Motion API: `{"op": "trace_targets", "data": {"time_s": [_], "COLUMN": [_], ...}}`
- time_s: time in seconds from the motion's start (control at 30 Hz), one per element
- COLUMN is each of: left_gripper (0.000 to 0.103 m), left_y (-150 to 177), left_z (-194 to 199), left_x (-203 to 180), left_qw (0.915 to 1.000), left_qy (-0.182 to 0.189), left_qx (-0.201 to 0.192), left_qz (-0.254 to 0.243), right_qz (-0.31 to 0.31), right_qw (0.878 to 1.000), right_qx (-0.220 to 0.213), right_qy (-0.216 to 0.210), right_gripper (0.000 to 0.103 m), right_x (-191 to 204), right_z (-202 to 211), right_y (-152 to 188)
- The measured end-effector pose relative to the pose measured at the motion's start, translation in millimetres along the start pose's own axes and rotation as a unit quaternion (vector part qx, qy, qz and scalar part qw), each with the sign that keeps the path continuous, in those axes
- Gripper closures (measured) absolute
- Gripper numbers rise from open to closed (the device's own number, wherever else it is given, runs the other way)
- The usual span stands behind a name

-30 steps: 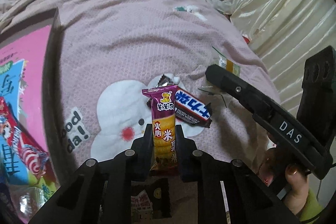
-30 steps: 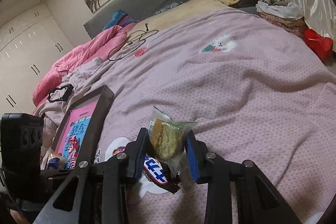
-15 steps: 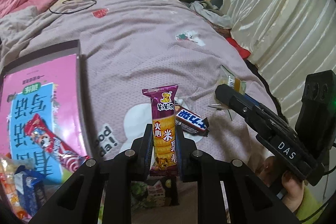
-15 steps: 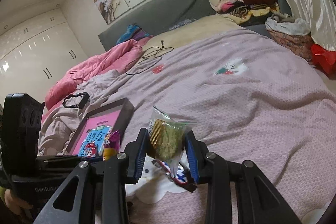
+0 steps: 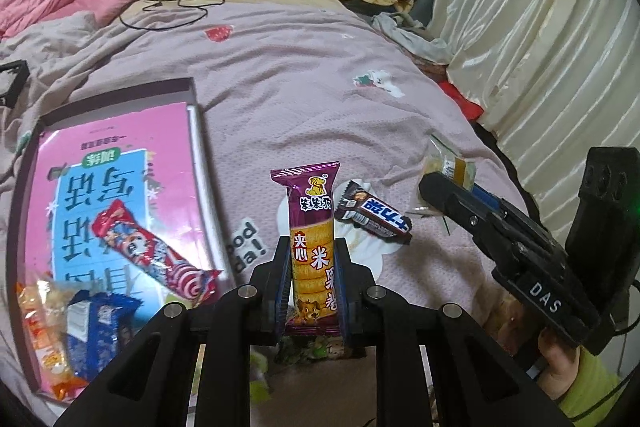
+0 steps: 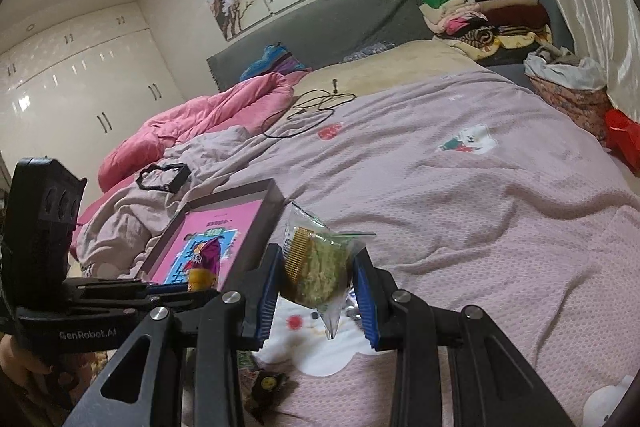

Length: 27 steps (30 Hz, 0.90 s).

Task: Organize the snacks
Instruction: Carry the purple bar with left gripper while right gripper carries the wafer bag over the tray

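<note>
Your left tongs [image 5: 311, 277] clamp the purple snack bar [image 5: 311, 247] upright; your right tongs [image 6: 316, 291] clamp the clear snack bag [image 6: 316, 263], likely both bound for the box [image 5: 198, 131] left of them.

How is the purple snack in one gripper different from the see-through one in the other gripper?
The purple snack is a long, narrow stick in printed wrapping; the clear packet is short and chunky, showing greenish filling. The purple snack stands upright in the left gripper; the clear packet sits tilted in the right gripper. Both are gripped and held above the bed.
</note>
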<state>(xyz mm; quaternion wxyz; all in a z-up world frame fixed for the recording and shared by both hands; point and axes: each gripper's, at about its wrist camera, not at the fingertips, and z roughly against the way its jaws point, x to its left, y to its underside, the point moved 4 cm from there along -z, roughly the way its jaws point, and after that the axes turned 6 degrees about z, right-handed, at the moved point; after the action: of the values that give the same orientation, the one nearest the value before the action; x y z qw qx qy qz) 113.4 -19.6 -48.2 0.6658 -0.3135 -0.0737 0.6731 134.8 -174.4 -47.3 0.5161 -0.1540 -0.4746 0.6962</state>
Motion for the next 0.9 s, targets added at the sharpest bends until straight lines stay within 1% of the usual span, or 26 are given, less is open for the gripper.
{"op": "trace_targets", "data": {"time_s": [0.17,0.27,0.57,0.9], "left_gripper": [0.083,0.083,0.083,0.083], "left_y": [1.3,1.7,2.8,-2.4], "left_z": [10.1,14.4,33.3,56.1], "left_x": [6.5,9.0,17.6,37.6], "left_qw": [1.0000,0.9998,0.9994,0.9983], "left_qy": [-0.005,-0.016,-0.021,-0.028], "left_qx": [-0.007,-0.012,-0.026,-0.046], "left_qz": [0.001,-0.001,0.005,0.022], "right_qz": [0.018,0.018,0.045,0.061], "right_qw": [1.000,1.000,0.998,0.996], "right_qx": [-0.005,-0.005,-0.003,-0.004], "right_qy": [-0.011,-0.018,-0.039,-0.058], "right_gripper": [0.068,0.068,0.068,0.068], "right_x": [19.3,26.8,57.5,81.6], "right_z": [4.1,3.8,4.3,6.3], "right_y": [0.6,1.7,4.1,4.1]}}
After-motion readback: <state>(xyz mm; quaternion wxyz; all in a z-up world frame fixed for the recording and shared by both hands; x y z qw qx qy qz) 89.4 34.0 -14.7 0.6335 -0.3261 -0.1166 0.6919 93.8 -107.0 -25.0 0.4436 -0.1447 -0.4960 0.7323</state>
